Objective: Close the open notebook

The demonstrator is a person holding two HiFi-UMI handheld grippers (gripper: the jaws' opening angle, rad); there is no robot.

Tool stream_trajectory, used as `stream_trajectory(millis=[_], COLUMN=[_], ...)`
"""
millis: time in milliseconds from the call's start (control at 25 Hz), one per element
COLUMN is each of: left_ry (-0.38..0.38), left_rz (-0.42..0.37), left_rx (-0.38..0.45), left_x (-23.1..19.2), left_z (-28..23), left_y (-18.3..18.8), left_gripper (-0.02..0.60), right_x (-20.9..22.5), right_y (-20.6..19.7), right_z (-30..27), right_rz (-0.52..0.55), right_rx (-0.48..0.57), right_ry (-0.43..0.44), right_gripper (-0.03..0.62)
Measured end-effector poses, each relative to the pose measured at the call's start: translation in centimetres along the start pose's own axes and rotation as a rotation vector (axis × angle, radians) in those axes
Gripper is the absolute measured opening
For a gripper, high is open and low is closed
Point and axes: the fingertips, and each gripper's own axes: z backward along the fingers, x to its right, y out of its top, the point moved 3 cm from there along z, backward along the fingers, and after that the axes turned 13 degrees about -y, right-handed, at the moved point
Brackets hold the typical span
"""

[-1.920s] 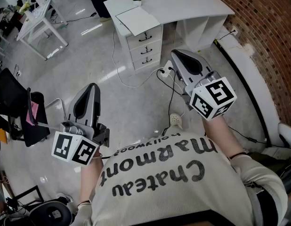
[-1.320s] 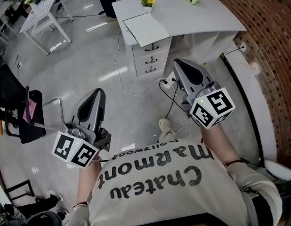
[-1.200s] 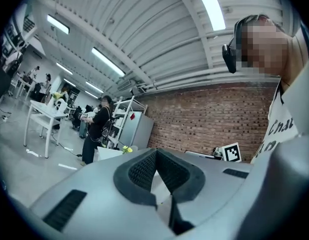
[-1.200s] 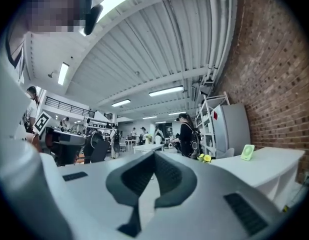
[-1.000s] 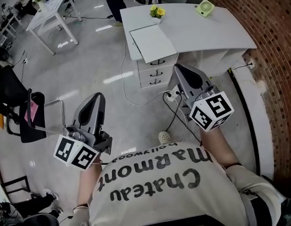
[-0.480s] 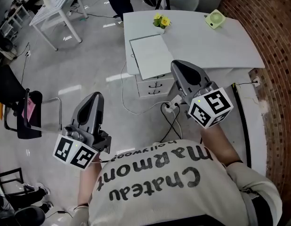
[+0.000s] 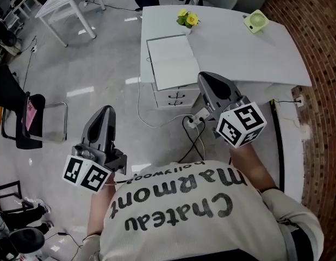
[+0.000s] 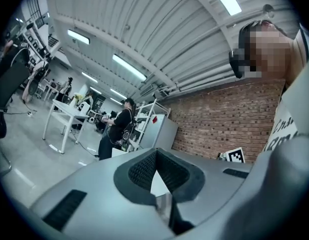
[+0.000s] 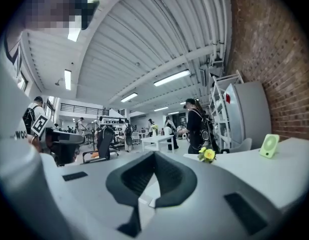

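The open notebook (image 7: pixel 170 61) lies flat with white pages up on the near left corner of a white desk (image 7: pixel 238 48), above a drawer unit (image 7: pixel 176 98). Both grippers are held level in front of the person, short of the desk and touching nothing. My left gripper (image 7: pixel 106 111) is over the floor, well left of and nearer than the notebook, its jaws shut and empty. My right gripper (image 7: pixel 207 79) is just short of the desk's front edge, right of the notebook, also shut and empty. The left gripper (image 8: pixel 155 154) and right gripper (image 9: pixel 153 156) each show jaws meeting in their own views.
Yellow flowers (image 7: pixel 188 19) and a green fan (image 7: pixel 257 22) stand at the desk's far side. Cables and a power strip (image 7: pixel 195 118) lie on the floor below the drawers. A chair (image 7: pixel 26 118) is at the left, a brick wall (image 7: pixel 320 64) at the right. People (image 8: pixel 117 129) stand in the background.
The desk and notebook have come closer and lower in the head view as the person walked toward them. Both grippers advanced with the person and stayed shut.
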Motion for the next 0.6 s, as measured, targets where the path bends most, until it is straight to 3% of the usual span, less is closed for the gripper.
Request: stream_trajectory(millis=[600], left_ry=[0.071], left_rz=[0.128], left_rx=[-0.143], left_x=[-4.3], left_z=[1.7], left_y=[-7.8], left_gripper=[0.000], right_x=[0.3], right_y=[-12.4], right_z=[-1.4], right_rz=[-0.080], right_rx=[-0.290], right_ry=[-0.043], right_gripper=[0.003])
